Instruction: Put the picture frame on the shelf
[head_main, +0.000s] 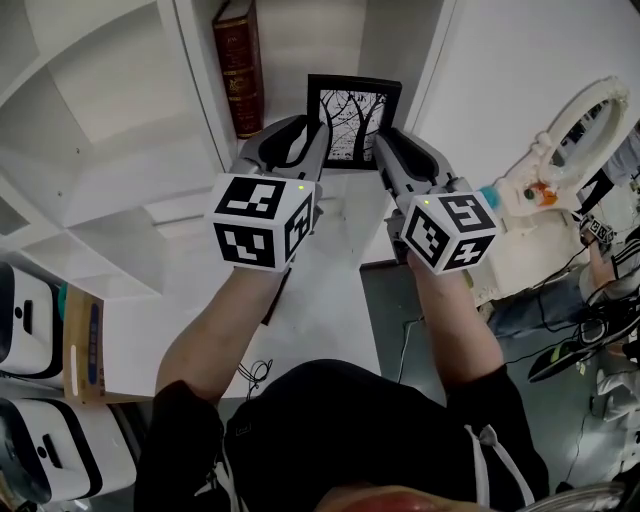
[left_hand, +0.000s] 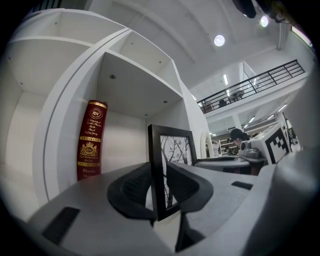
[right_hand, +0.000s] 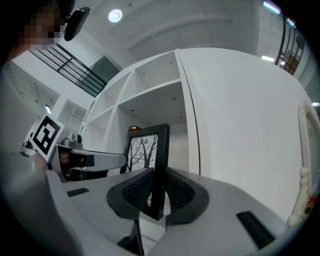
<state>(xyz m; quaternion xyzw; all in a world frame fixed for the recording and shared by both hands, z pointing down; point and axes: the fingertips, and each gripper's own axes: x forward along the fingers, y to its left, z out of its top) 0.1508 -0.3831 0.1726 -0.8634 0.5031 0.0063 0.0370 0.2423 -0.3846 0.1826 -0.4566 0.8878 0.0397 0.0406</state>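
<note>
Both sides had a grip: the left gripper (left_hand: 159, 190) pinched the picture frame (head_main: 352, 125) by its left edge and the right gripper (right_hand: 157, 192) by its right edge, jaws only partway apart, pads pressing the black border. It stood upright just in front of the shelf (head_main: 300, 45) cubby holding the red book (head_main: 238, 65). Seemed like the carry-in step to me. Next it'd need easing in beside the book, setting down, then letting go.

Your left gripper (head_main: 316, 135) and right gripper (head_main: 386, 150) hide the side edges of the picture frame (head_main: 352, 120) in head view. The red book (head_main: 240, 70) is cut off at the top edge there; spine lettering too small to read.
</note>
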